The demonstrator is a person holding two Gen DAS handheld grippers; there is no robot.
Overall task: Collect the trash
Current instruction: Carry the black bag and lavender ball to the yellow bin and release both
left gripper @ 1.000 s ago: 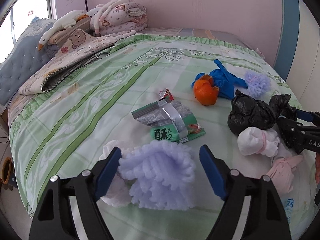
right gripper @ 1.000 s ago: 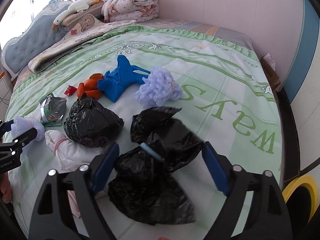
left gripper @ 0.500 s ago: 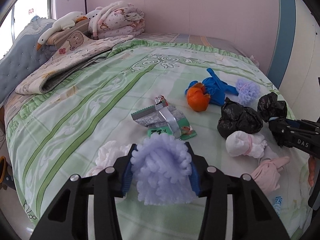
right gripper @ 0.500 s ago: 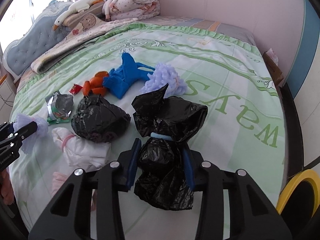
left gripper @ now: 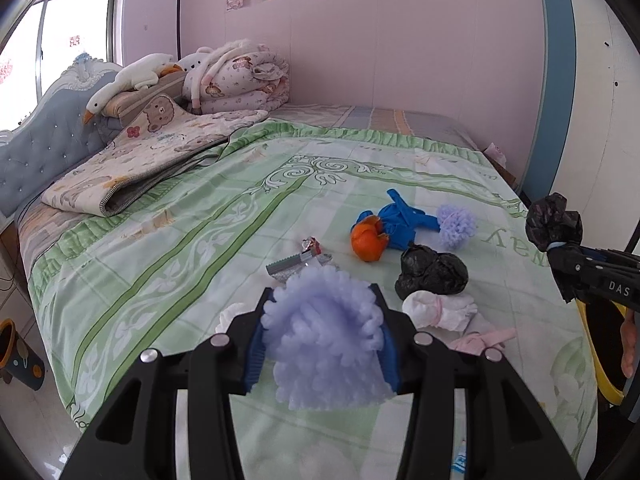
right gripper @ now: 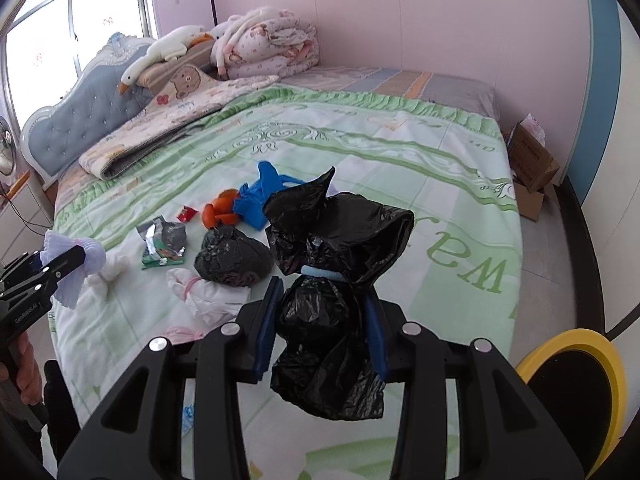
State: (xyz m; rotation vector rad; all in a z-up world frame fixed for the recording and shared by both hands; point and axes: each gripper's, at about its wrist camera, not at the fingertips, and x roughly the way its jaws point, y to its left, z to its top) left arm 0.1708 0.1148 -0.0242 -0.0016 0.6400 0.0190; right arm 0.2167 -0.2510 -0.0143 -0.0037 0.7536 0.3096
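Both claws went from open to clamped in the last second and have lifted. Left gripper [left gripper: 322, 340] now squeezes the purple fluffy ball [left gripper: 324, 344] between its blue pads, held clear of the bed [left gripper: 160, 248]. Right gripper [right gripper: 322, 328] is pinched on the tied black trash bag [right gripper: 332, 280] — raised too.

Means two pieces are picked, ready to carry off. Yellow-rimmed bin [right gripper: 576, 376] sits at 4 o'clock in the right view — likely drop spot.

Left on the bed around 12–1 o'clock: second black bag [left gripper: 432, 274], orange peel [left gripper: 368, 238], snack wrapper [right gripper: 164, 240].
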